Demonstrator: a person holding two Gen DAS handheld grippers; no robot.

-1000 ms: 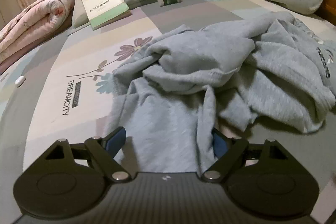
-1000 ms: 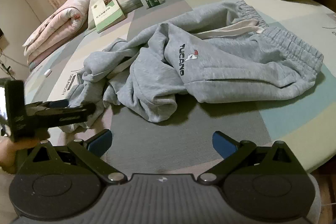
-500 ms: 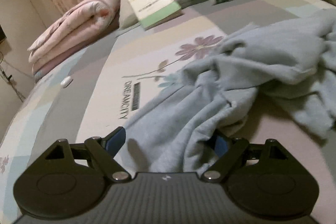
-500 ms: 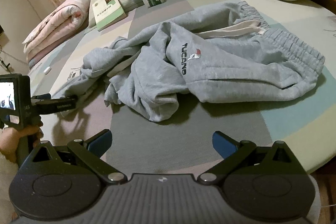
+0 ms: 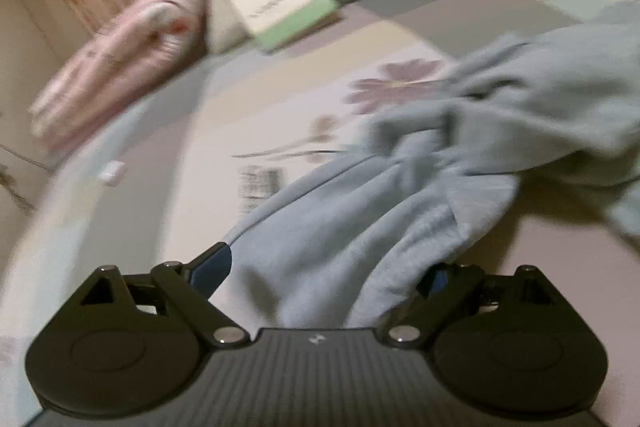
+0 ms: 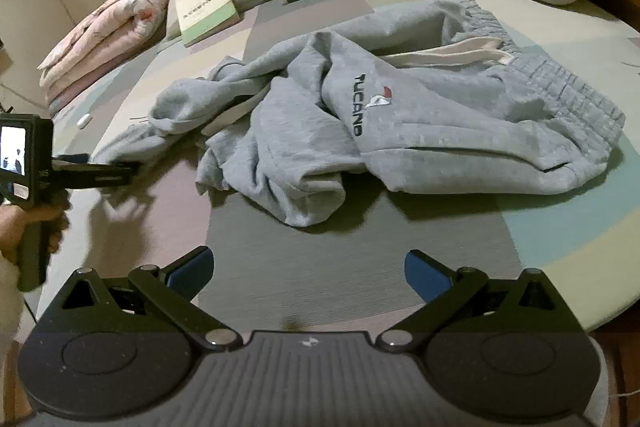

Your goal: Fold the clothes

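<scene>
Grey sweatpants (image 6: 460,131) printed TUCANO; left hand-held gripper (image 5: 324,267) opening, trouser leg between; right hand-held gripper (image 6: 308,267) open.

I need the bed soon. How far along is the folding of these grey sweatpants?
Barely begun. Done: nothing, the grey sweatpants lie crumpled on the bedsheet. In hand: the left gripper, jaws opening, has one trouser leg between its fingers. The right gripper is open and empty. Left: straightening and every fold.
</scene>
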